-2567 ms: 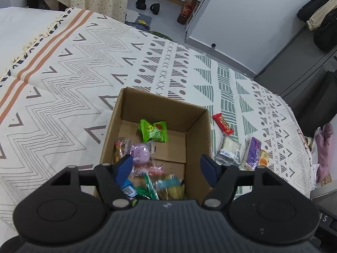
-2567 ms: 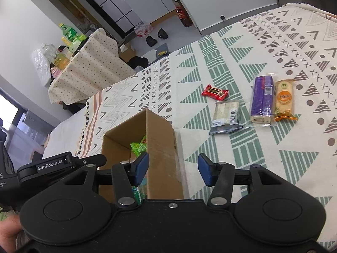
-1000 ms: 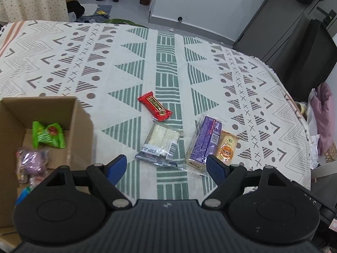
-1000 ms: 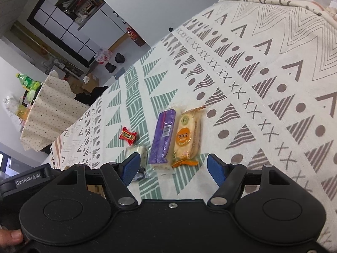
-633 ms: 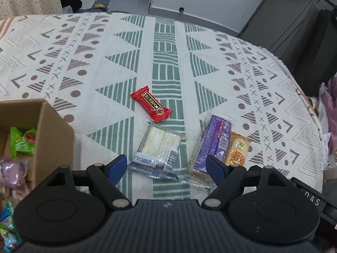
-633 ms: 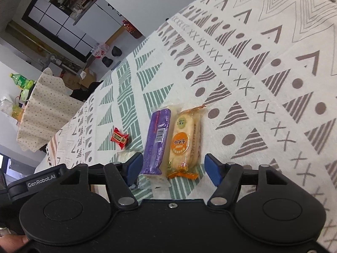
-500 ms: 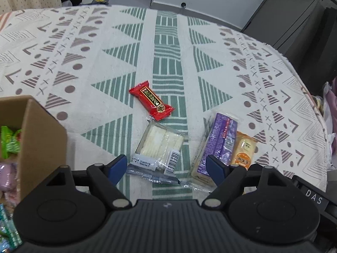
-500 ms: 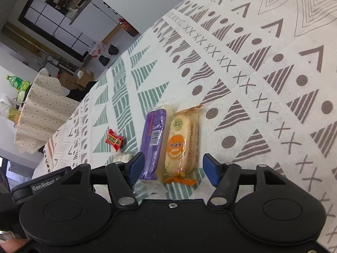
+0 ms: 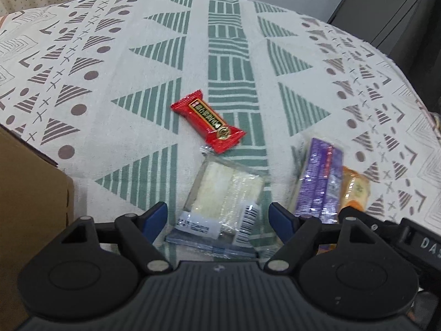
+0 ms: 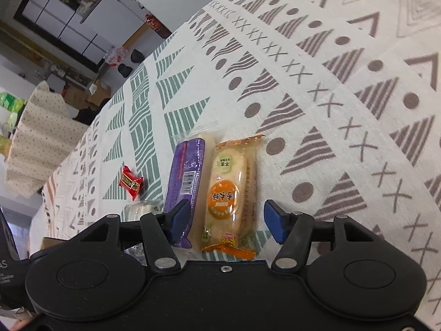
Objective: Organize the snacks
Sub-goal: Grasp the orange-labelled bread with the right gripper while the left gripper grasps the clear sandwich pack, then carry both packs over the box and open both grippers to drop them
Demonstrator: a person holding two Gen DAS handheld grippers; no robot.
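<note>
Left hand-held gripper (image 9: 217, 216) is wide open over the clear pack (image 9: 223, 193), gripping nothing. Right hand-held gripper (image 10: 226, 218) is wide open around the orange pack (image 10: 230, 190), without contact.

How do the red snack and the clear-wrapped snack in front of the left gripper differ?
The red snack has an opaque red wrapper with a gold-and-black label; the clear-wrapped snack shows pale contents and a barcode. The red snack looks smaller and lies farther away; the clear-wrapped snack sits between the open left gripper's fingers. Both lie flat on the patterned cloth.
</note>
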